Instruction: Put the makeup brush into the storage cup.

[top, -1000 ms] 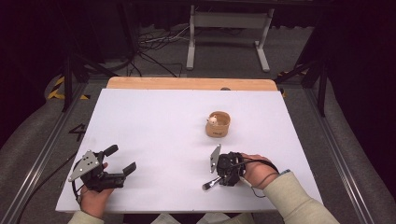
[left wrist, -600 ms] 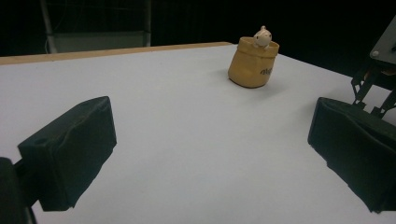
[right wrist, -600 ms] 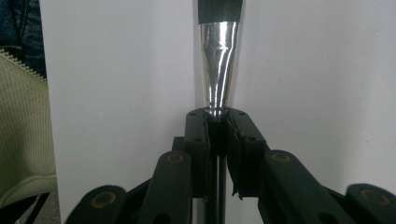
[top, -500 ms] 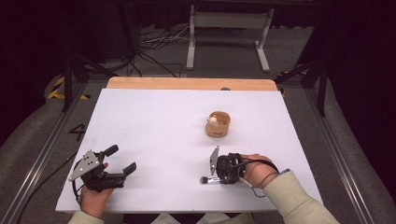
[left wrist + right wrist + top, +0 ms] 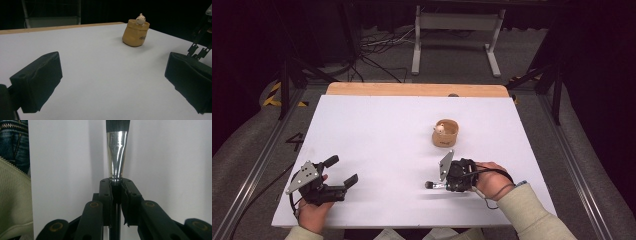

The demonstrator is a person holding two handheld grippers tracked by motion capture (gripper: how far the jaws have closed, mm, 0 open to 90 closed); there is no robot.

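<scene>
A make-up brush (image 5: 432, 185) with a silver ferrule (image 5: 116, 150) and black bristles lies level just above the white table (image 5: 377, 130), tip pointing left. My right gripper (image 5: 443, 185) is shut on its handle, the jaws pressed together (image 5: 116, 185) around it. At the front left, my left gripper (image 5: 343, 170) is held open, its two black pads (image 5: 37, 82) wide apart with nothing between them. A small tan pot (image 5: 445, 134) stands right of centre with a little white figure (image 5: 140, 19) peeking over its rim. The pot (image 5: 135, 32) sits far ahead of the left jaws.
A wooden strip (image 5: 417, 89) runs along the table's far edge. Beyond it on the floor stand a grey metal frame (image 5: 457, 30) and cables (image 5: 372, 55). The right gripper's linkage (image 5: 202, 37) shows at the edge of the left gripper view.
The right gripper has turned slightly, swinging the brush tip up from pointing front-left to straight left. The left gripper and the pot have stayed put.
</scene>
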